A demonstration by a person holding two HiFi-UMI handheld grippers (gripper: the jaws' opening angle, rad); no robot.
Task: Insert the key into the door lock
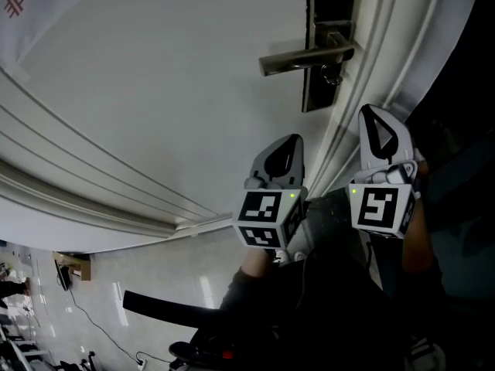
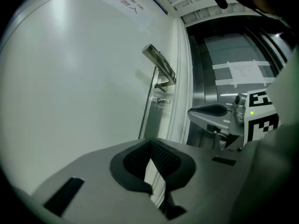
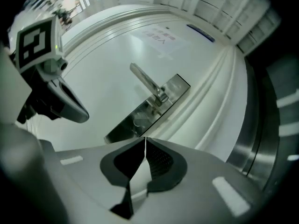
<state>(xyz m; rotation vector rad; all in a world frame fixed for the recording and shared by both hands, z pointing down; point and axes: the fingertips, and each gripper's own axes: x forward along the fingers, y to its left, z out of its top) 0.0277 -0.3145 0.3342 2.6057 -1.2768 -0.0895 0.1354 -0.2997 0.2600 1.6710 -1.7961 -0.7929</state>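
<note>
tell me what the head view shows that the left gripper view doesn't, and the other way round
Only the head view: the floor and the left gripper seen from outside. Only the left gripper view: a taped sheet on a metal panel, and the left gripper's jaws shut with nothing between them. Both: the door, its handle and the right gripper.
</note>
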